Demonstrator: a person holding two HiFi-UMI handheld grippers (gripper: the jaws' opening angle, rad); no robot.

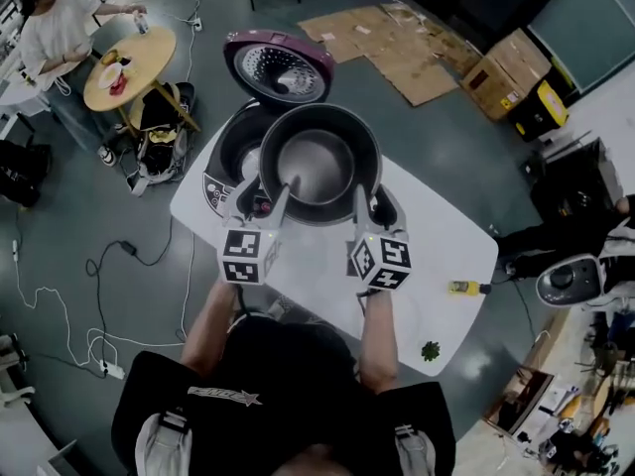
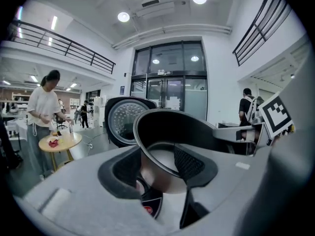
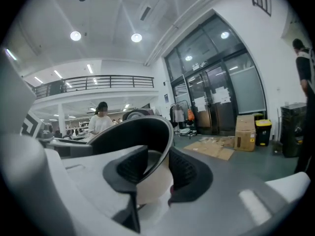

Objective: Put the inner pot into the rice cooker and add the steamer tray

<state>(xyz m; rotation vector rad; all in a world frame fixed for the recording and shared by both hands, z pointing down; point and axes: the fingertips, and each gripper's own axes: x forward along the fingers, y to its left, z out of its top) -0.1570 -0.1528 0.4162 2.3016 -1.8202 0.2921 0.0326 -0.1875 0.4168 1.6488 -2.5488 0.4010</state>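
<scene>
Broadly, a grey floor (image 1: pixel 60 236) crossed by loose cables takes up most of the head view, and a white table (image 1: pixel 437 256) with rounded corners stands in the middle of it. Flattened cardboard (image 1: pixel 397 43) lies on the floor well beyond the table. Off to the far left, a person (image 1: pixel 60 28) stands at a small round wooden table (image 1: pixel 129 65).

On the white table's far left corner sits the rice cooker (image 1: pixel 230 157). Its dark body is open, and its purplish-rimmed lid (image 1: pixel 279 67) is tipped back behind it. The inner pot (image 1: pixel 319 162) has a dark rim and a pale metal inside with nothing in it. It is held up just right of the cooker's opening, and from the head view it overlaps the right edge of the cooker's body.

Both grippers carry the pot by the near side of its rim. The left gripper (image 1: pixel 279 194) is clamped on the pot's wall at the near left. Its own view shows one ribbed pad (image 2: pixel 189 163) inside the pot and the other outside, with the rim running between them. The right gripper (image 1: pixel 363 202) grips the wall the same way at the near right, with one of its pads (image 3: pixel 183 171) on each side of the wall.

A small yellow object (image 1: pixel 464 288) lies near the table's right edge, and a tiny green thing (image 1: pixel 430 350) lies near its near right corner
</scene>
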